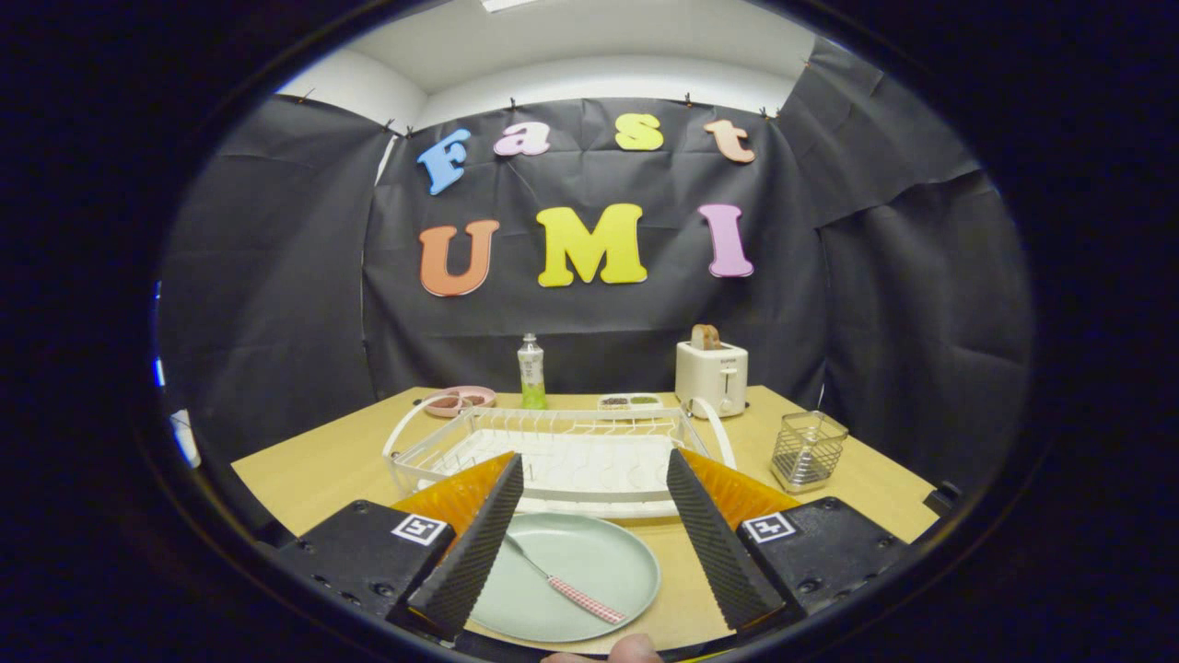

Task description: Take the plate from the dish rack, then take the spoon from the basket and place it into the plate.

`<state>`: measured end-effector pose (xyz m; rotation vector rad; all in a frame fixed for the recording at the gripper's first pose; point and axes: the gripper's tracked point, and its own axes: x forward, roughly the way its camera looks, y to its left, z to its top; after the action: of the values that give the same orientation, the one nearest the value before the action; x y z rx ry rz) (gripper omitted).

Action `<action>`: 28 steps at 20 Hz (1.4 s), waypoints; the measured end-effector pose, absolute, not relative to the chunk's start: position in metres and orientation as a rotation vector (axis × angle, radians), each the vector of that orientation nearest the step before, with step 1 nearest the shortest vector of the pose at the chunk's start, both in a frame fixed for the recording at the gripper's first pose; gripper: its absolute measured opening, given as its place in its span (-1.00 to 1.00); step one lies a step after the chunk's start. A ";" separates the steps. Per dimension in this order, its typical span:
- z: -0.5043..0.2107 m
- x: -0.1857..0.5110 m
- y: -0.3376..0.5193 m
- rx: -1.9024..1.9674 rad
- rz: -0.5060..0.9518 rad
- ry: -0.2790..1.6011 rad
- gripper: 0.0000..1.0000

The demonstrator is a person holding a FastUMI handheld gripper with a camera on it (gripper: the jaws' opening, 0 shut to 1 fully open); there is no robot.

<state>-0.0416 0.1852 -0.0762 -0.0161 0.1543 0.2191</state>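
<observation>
A pale green plate lies flat on the wooden table, between and just below my fingers. On it rests a spoon with a pink checked handle, its bowl pointing toward the left finger. My gripper is open, its two black ribbed fingers spread wide above the plate and touching nothing. Just beyond the plate stands the white wire dish rack, with no dishes in it. A small metal mesh basket stands to the right of the rack.
At the back of the table stand a clear bottle, a pink dish, a small divided tray and a white toaster with bread in it. A fingertip shows beneath the gripper.
</observation>
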 end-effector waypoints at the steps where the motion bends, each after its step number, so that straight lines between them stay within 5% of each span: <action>1: -0.073 -0.049 0.181 -0.005 0.220 0.144 1.00; 18: 0.006 -0.151 0.160 0.004 0.199 0.006 1.00; 28: -0.007 -0.156 0.178 0.016 0.228 0.077 1.00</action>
<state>-0.1557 0.1779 -0.0072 0.0157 0.0773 0.2283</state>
